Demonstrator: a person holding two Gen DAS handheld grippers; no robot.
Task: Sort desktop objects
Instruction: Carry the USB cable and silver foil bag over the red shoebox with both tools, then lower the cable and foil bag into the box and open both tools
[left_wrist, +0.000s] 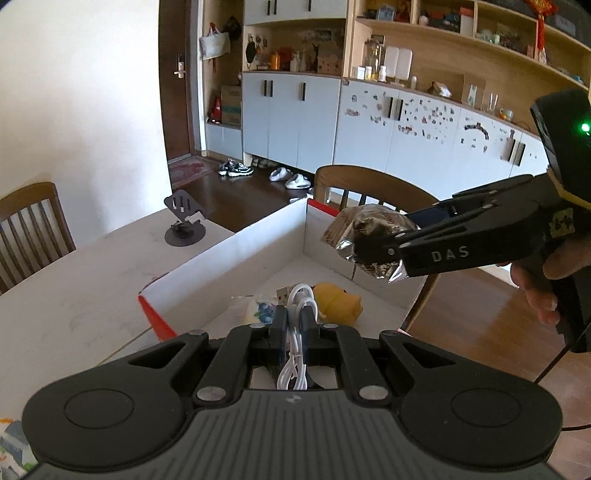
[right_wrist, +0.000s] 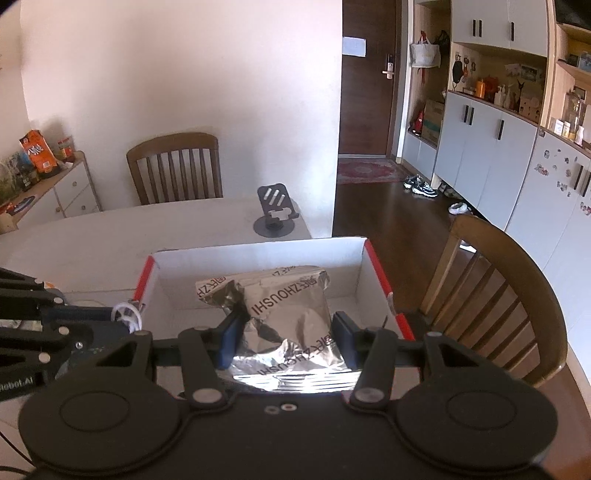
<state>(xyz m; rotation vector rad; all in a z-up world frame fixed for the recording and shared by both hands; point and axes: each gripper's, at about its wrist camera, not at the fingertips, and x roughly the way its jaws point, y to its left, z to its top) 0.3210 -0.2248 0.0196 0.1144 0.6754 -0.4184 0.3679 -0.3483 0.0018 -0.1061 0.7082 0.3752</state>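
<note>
The white coiled USB cable (left_wrist: 295, 339) half covers a small clear printed packet (left_wrist: 255, 308) (print unreadable), lower centre of frame.

The right gripper (right_wrist: 288, 332) clamps a crinkled silver foil packet (right_wrist: 291, 314) between its blue pads, just above the open white box (right_wrist: 255, 258) with red edges. At the box's left edge, the left gripper (right_wrist: 127, 317) pinches a coiled white cable (right_wrist: 127, 314). Beyond the box stands a dark phone stand (right_wrist: 275, 214).

white cable (left_wrist: 295, 339), silver foil packet (right_wrist: 288, 325), yellow toy (left_wrist: 338, 302), red-edged white box (right_wrist: 258, 258).
</note>
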